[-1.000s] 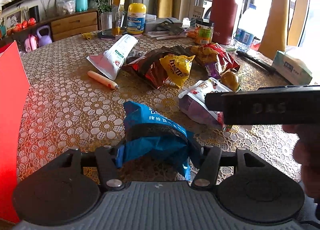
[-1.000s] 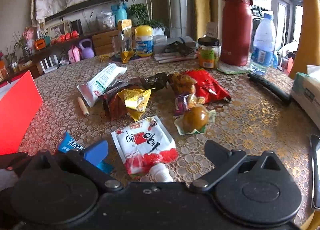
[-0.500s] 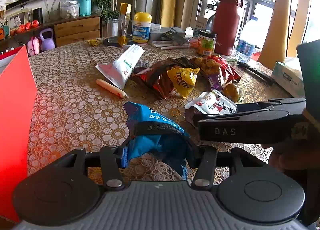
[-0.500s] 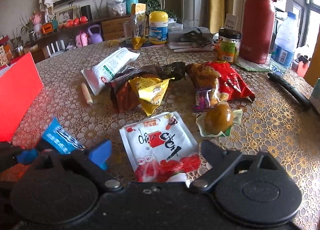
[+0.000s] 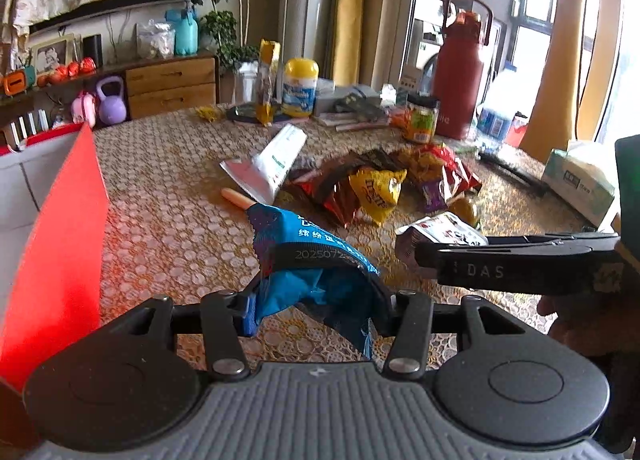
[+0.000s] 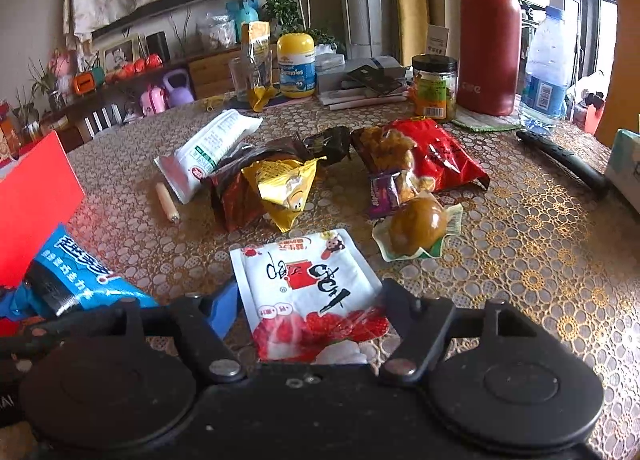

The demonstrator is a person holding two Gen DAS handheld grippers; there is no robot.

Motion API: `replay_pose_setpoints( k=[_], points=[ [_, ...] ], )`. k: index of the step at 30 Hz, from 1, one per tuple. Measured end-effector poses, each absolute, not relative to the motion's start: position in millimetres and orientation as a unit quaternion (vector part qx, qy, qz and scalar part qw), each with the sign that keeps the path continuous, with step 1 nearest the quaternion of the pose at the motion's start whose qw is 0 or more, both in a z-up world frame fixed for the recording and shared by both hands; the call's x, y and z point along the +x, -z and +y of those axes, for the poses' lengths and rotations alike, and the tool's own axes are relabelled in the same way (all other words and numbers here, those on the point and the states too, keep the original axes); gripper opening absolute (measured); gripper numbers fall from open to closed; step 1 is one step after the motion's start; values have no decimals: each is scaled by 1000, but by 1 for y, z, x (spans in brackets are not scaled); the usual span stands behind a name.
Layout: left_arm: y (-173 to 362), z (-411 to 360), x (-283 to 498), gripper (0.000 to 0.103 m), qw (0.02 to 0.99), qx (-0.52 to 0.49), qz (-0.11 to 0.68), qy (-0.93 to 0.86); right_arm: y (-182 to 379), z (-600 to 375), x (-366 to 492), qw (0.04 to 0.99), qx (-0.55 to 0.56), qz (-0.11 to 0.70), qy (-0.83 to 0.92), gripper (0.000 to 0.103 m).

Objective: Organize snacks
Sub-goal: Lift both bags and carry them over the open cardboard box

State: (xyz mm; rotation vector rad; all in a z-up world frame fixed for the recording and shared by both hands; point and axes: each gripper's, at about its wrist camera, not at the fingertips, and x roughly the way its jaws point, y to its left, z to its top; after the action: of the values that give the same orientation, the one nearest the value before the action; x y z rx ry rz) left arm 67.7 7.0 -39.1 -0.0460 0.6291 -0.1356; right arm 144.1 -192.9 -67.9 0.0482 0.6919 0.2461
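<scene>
1. Snacks everywhere on the table [image 6: 560, 260], so we're going left to right. Far left is the red box [image 5: 60, 252], probably where stuff goes.
2. Left gripper [image 5: 316, 300] has its jaws pinched on the blue bag [image 5: 308, 260], partway closed, bag crumpled between them and lifted off the cloth. It's soft, light, crinkly foil; we'd say the squashed middle is a fine hold. A date code starting 2025 shows on the seal, plus Chinese lettering.
3. Behind it: white tube [image 6: 212, 147], a little sausage stick [image 6: 166, 201], then the yellow m&m's bag [image 6: 284, 187] lying on a brown packet.
4. Right gripper [image 6: 308, 320] has just been closing, jaws on either side of the white pouch [image 6: 308, 280] lying flat on the table; we can't tell if the pads bite yet. Slippery flat film with a spout, so grab across the near end. "DAS" is on that gripper's side.
5. Further right: wrapped egg [image 6: 418, 221], red bag [image 6: 436, 155], and a "Gummies" jar [image 6: 296, 65] at the back.
</scene>
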Motion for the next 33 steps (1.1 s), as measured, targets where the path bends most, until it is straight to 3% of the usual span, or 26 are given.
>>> replay_pose_setpoints(
  k=[20, 33],
  points=[
    [-48, 91, 17, 50, 976, -65, 205, -20, -23, -145, 106, 949, 16, 241, -201, 73],
    [-58, 175, -8, 50, 968, -86, 196, -128, -58, -45, 112, 926, -19, 216, -308, 73]
  ],
)
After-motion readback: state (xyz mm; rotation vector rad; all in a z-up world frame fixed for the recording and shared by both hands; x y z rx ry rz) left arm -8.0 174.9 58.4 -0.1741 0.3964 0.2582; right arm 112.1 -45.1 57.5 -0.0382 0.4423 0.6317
